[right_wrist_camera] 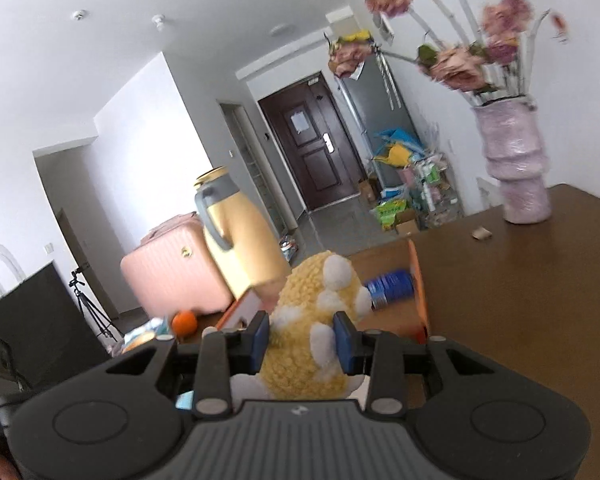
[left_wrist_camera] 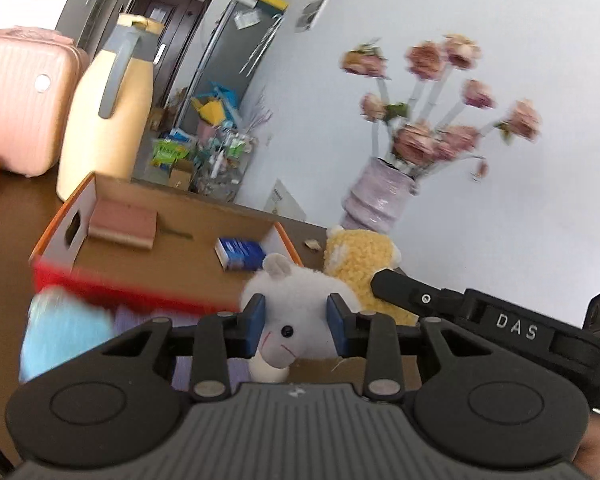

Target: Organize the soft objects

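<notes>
The left gripper (left_wrist_camera: 296, 328) is clamping a white plush mouse (left_wrist_camera: 296, 300) by the head, its blue pads (left_wrist_camera: 256, 320) pressing in on both sides, the toy's face pointing down toward the camera. Just to the left, a blurred light-blue soft thing (left_wrist_camera: 64, 332) is sitting low over the brown table (left_wrist_camera: 8, 216); it may be another toy, though the blur is hiding its shape. The right gripper (right_wrist_camera: 302, 344) is squeezing a yellow fleecy plush (right_wrist_camera: 316, 320) with white spots, held upright between its pads, and in the left view this toy is hanging just beside the mouse. Beyond both toys an open cardboard box (left_wrist_camera: 66, 216) with orange walls is lying on the table, holding a pink folded item (left_wrist_camera: 124, 224) and a small blue packet (left_wrist_camera: 240, 254). Farther back a cream thermos jug (left_wrist_camera: 108, 120) and a pink case (left_wrist_camera: 20, 108) are standing near the box, and a lilac vase (right_wrist_camera: 516, 168) of dried flowers is standing well apart at the table's far edge.
</notes>
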`<state>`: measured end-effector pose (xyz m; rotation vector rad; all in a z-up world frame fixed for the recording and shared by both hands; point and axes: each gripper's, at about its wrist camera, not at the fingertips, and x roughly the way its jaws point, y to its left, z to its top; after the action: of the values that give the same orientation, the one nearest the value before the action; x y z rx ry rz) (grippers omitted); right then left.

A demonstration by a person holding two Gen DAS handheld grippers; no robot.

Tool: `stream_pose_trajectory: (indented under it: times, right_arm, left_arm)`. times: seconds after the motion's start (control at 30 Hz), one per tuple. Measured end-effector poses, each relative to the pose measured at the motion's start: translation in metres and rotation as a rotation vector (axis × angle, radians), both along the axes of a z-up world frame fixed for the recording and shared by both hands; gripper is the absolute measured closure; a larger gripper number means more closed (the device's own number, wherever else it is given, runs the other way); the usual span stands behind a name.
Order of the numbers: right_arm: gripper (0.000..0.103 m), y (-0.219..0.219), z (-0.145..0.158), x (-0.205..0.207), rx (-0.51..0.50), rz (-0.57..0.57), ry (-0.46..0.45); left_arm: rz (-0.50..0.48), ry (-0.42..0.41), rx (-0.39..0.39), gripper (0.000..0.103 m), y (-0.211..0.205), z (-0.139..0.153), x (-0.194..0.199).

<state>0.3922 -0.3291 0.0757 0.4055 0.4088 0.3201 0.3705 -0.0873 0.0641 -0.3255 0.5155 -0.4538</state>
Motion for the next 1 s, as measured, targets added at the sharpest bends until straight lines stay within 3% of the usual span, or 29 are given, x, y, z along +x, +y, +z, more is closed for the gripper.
stream_pose_trajectory:
  times: [0.17, 0.37, 0.53, 0.63, 0.73, 0.87, 0.93, 1.0]
  right_arm:
    - [0.069, -0.009, -0.009, 0.112, 0.027, 0.013, 0.147]
    - [0.069, -0.008, -0.047, 0.184, -0.039, -0.028, 0.318]
    - [0.068, 0.008, -0.065, 0.191, -0.166, -0.036, 0.372]
    - [0.068, 0.023, -0.064, 0.186, -0.304, -0.091, 0.357]
    - [0.067, 0.026, -0.049, 0.177, -0.336, -0.100, 0.327]
    - [0.061, 0.031, -0.005, 0.150, -0.406, -0.102, 0.232]
    - [0.056, 0.032, 0.021, 0.136, -0.446, -0.096, 0.184]
    - [0.034, 0.032, 0.045, 0.112, -0.494, -0.056, 0.112]
  left_arm:
    - [0.044, 0.101, -0.012, 0.070, 0.002, -0.005, 0.115]
    - [0.017, 0.231, 0.054, 0.070, -0.011, -0.051, 0.186]
    - [-0.050, 0.267, 0.070, 0.072, -0.019, -0.074, 0.194]
    - [-0.025, 0.250, 0.139, 0.072, -0.029, -0.077, 0.195]
    - [-0.018, 0.254, 0.164, 0.070, -0.028, -0.073, 0.192]
    - [0.007, 0.182, 0.196, 0.060, -0.012, -0.036, 0.172]
    - [0.025, 0.124, 0.233, 0.060, -0.001, -0.009, 0.158]
    - [0.074, 0.057, 0.303, 0.055, 0.011, 0.020, 0.139]
